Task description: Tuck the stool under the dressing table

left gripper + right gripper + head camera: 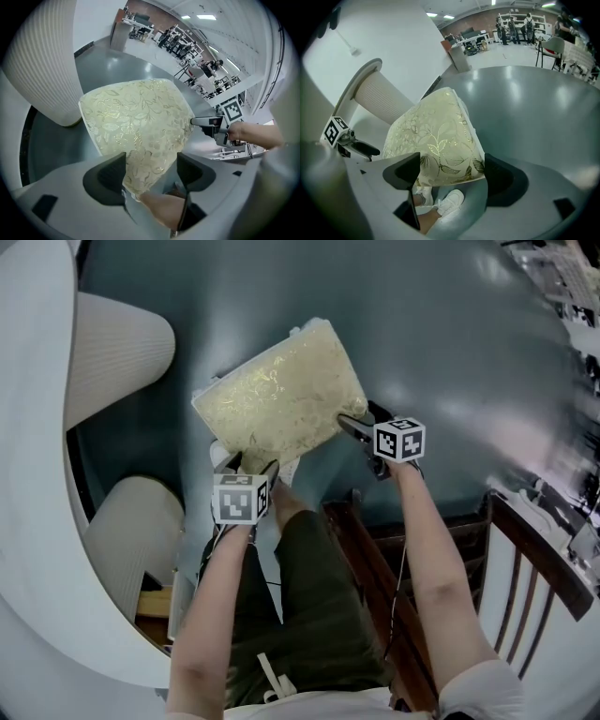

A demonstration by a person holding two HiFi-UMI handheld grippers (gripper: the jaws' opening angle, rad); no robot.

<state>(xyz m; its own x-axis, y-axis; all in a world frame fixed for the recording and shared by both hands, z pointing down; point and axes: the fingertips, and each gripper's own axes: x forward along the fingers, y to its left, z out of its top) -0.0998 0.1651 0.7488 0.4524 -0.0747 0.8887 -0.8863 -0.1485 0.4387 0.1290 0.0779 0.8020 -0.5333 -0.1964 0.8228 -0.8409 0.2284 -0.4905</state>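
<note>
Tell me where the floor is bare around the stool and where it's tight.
Bare floor spreads wide beyond and right of the stool. A narrower strip runs between stool and ribbed pedestal. The near side is crowded: left hand-held gripper, right hand-held gripper, the person's legs, a wooden chair.

We see the stool (281, 395) seat covered in cream brocade cloth, its woven leaf pattern catching the light with a faint golden sheen. The floor (450, 334) is smooth, glossy grey and mirrors the lamps. The pedestal (117, 352) looks matt white and finely ribbed, and the chair (534, 547) is dark varnished wood.
</note>
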